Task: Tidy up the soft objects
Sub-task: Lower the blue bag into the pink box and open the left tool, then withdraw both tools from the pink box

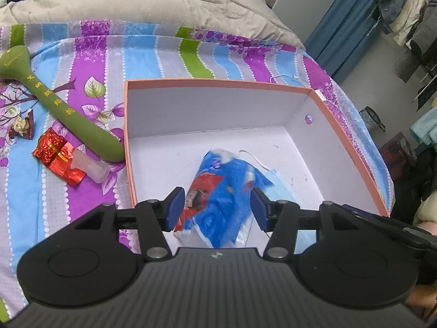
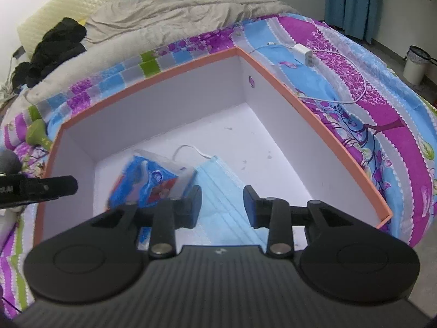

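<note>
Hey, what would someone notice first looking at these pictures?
The big orange-rimmed box on the striped bedspread, holding a blue tissue packet and a pale blue face mask. Left of the box lie a green plush mallet and a red foil packet.

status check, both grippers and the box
Left gripper open over blue tissue pack in box. Right gripper open over face mask. Nothing blocking.

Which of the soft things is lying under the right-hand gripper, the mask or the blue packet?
The light blue face mask: it lies flat on the box floor beneath the right gripper. The blue tissue packet sits left of it.
</note>
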A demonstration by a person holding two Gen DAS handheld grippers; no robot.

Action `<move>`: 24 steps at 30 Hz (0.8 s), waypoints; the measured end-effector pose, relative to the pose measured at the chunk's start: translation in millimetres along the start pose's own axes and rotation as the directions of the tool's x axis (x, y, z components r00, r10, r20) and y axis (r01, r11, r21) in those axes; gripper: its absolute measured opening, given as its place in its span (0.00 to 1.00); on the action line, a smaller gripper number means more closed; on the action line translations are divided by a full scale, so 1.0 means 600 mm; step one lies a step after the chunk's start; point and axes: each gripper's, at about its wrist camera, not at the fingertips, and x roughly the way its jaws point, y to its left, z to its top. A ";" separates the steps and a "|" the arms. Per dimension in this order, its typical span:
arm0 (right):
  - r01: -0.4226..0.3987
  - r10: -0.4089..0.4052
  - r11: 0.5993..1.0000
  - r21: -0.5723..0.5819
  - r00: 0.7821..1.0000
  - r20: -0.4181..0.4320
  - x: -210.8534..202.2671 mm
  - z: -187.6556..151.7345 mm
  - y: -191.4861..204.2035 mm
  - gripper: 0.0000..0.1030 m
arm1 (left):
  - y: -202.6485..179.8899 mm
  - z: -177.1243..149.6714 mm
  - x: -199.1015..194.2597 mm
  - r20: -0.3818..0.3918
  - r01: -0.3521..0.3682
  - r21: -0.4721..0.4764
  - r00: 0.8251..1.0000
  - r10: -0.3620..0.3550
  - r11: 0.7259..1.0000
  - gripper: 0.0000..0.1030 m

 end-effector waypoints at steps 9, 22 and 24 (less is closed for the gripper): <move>-0.044 0.045 0.999 -0.020 0.997 0.067 -0.070 -0.004 0.026 0.36 | 0.001 -0.027 -0.088 0.074 -0.004 0.012 0.997 0.003 1.000 0.57; -0.127 0.139 0.987 -0.095 0.981 0.136 -0.197 -0.073 0.101 0.36 | 0.036 -0.129 -0.263 0.199 -0.016 -0.013 0.980 0.018 1.000 0.57; -0.137 0.151 0.985 -0.106 0.978 0.144 -0.213 -0.087 0.113 0.36 | 0.044 -0.146 -0.286 0.211 -0.019 -0.018 0.977 0.022 1.000 0.57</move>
